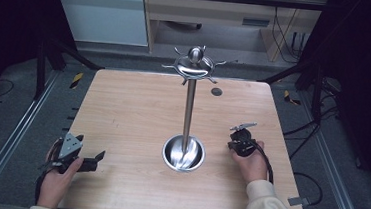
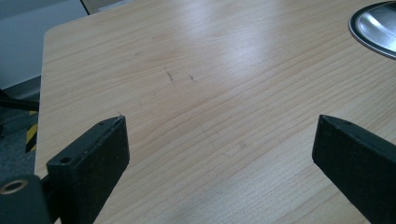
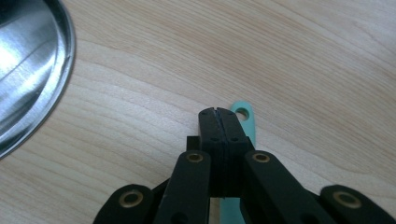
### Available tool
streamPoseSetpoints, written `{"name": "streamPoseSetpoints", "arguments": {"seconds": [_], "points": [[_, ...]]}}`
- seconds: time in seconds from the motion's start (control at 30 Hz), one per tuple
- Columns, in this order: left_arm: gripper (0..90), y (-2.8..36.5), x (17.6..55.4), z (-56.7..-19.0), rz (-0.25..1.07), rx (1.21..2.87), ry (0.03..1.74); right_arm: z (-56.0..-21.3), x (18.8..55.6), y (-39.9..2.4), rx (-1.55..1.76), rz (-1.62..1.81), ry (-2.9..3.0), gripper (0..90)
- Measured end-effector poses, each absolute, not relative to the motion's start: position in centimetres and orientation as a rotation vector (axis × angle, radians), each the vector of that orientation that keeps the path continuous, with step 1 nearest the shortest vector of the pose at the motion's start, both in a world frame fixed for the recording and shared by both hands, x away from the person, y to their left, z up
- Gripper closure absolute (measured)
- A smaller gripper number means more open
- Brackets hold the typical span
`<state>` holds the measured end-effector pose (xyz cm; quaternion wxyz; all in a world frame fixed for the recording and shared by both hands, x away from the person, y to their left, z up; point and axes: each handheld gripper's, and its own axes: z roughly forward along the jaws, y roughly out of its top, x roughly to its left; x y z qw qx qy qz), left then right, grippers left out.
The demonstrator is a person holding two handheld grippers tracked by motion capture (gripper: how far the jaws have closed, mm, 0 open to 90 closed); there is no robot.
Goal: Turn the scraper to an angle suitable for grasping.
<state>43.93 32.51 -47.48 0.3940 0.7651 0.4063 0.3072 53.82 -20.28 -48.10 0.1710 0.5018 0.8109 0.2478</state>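
Observation:
A tall metal stand (image 1: 190, 105) rises from a round dished base (image 1: 183, 153) in the middle of the wooden table (image 1: 128, 110). Its top disc (image 1: 194, 65) carries several bare hooks. My left gripper (image 1: 92, 148) rests at the front left, pointing at the base. Its jaws are wide open over bare wood (image 2: 219, 135), with the base's rim (image 2: 373, 28) at the upper right. My right gripper (image 1: 239, 135) sits just right of the base (image 3: 28, 70). Its jaws (image 3: 218, 112) are pressed together. A mint-green handle with a hole (image 3: 245, 116) lies on the wood beneath and beside them.
A small dark round spot (image 1: 216, 91) marks the table near its far edge, behind the stand. Black frame posts stand at both far corners. Cables (image 1: 317, 125) trail over the floor to the right of the table.

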Motion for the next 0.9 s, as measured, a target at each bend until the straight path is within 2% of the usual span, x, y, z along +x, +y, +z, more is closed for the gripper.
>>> {"name": "streamPoseSetpoints", "arguments": {"seconds": [0.9], "points": [[3.7, 32.0, 43.8, -47.4, 0.769, 1.959, 0.984, -47.8, 53.9, -23.1, 1.561, 0.707, 2.214, 90.0]]}}
